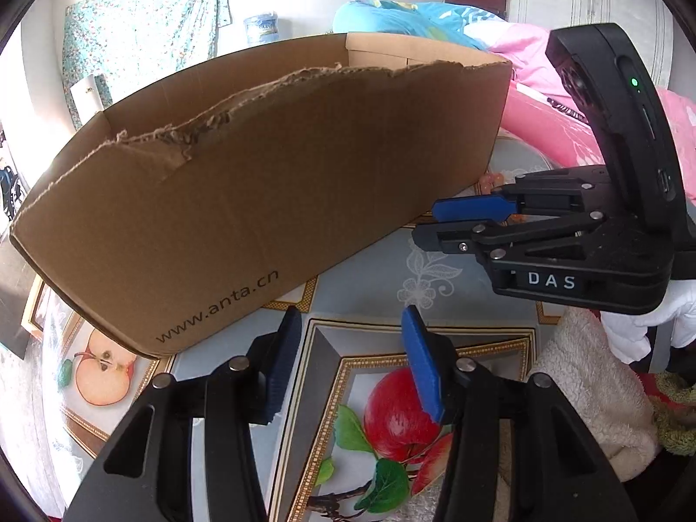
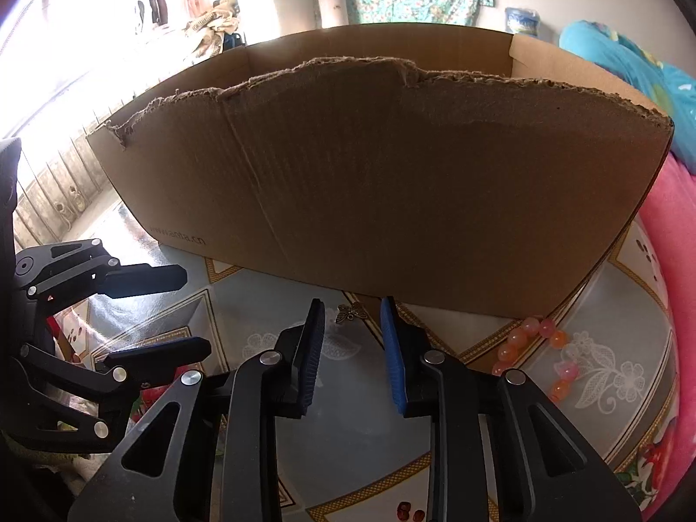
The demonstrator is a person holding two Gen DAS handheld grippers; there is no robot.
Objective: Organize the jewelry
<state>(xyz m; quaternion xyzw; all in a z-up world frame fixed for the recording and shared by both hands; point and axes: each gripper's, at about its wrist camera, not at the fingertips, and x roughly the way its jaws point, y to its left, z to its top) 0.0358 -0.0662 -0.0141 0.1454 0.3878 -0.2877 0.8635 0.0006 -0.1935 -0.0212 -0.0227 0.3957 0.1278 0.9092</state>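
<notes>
A large torn cardboard box (image 1: 261,174) (image 2: 383,182) stands on the fruit-print tablecloth (image 1: 374,269), right in front of both grippers. My left gripper (image 1: 350,326) is open above the cloth with nothing between its fingers. My right gripper (image 2: 351,302) is open, its jaws fairly narrow. A small metal butterfly charm (image 2: 350,313) lies on the cloth in the gap between its fingertips, untouched. A bracelet of pink and orange beads (image 2: 535,348) lies to the right by the box corner. Each gripper shows in the other's view: the right (image 1: 428,222), the left (image 2: 191,313).
Two small dark red beads (image 2: 409,511) lie on the cloth near my right gripper's base. A white fleecy cloth (image 1: 587,391) and a white-gloved hand (image 1: 652,326) are at the right. Pink bedding (image 2: 670,226) borders the table beyond the beads.
</notes>
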